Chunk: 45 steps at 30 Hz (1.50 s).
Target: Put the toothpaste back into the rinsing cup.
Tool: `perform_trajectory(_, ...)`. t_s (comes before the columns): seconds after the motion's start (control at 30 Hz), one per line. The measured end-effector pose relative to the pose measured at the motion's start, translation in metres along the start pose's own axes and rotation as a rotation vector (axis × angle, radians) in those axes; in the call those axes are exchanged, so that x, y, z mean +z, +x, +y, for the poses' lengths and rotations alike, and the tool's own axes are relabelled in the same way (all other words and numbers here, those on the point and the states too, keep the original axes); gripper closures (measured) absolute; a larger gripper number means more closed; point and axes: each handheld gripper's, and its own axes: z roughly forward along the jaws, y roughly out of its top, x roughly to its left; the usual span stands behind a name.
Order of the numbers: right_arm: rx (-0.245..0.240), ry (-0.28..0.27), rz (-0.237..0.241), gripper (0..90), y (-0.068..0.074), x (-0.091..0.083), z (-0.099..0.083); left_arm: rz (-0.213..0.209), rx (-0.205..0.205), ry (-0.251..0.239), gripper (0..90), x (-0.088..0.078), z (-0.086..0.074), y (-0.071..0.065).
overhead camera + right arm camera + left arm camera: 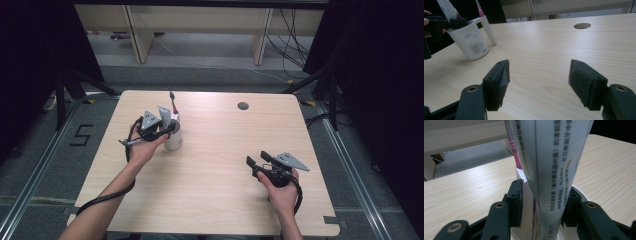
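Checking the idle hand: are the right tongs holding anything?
No, the right tongs stand open over the bare table, nothing between them.

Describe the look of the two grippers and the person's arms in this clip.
Both grippers, left and right, are black, each with two jaws ending in flat rectangular pads and brass-coloured pivot pins. Each carries a grey three-cornered plate on top. A black cable trails from the left gripper along the forearm; another loops by the right wrist. The forearms are bare, with no sleeves in view.
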Motion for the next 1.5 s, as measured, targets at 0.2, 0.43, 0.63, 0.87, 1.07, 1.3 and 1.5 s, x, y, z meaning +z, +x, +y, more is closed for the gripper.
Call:
perform_trajectory(0.2, -0.005, 0.000, -0.004, 33.9, 0.000, 0.000, 0.000, 0.002, -0.001, 0.000, 54.4, -0.003, 0.000, -0.001)
perform_trajectory(0.43, 0.000, 0.002, -0.005, 33.9, 0.000, 0.000, 0.000, -0.004, 0.008, 0.002, 46.4, -0.009, 0.003, -0.001)
perform_trajectory(0.63, -0.014, 0.016, -0.020, 33.9, 0.000, -0.001, 0.000, -0.021, 0.015, 0.014, 39.2, -0.015, 0.005, -0.003)
perform_trajectory(0.87, -0.009, 0.003, -0.015, 33.8, -0.001, 0.000, 0.000, -0.032, 0.024, 0.023, 36.0, -0.024, 0.008, -0.004)
perform_trajectory(1.07, -0.010, 0.015, -0.020, 33.8, 0.000, -0.001, 0.000, -0.037, 0.031, 0.014, 34.7, -0.034, 0.010, -0.004)
perform_trajectory(1.3, 0.027, 0.007, -0.010, 33.8, 0.001, 0.000, -0.001, -0.033, 0.034, 0.022, 34.7, -0.047, 0.007, -0.004)
perform_trajectory(1.5, 0.051, 0.014, -0.006, 33.8, 0.003, 0.000, -0.001, -0.032, 0.032, 0.019, 34.6, -0.058, 0.004, -0.004)
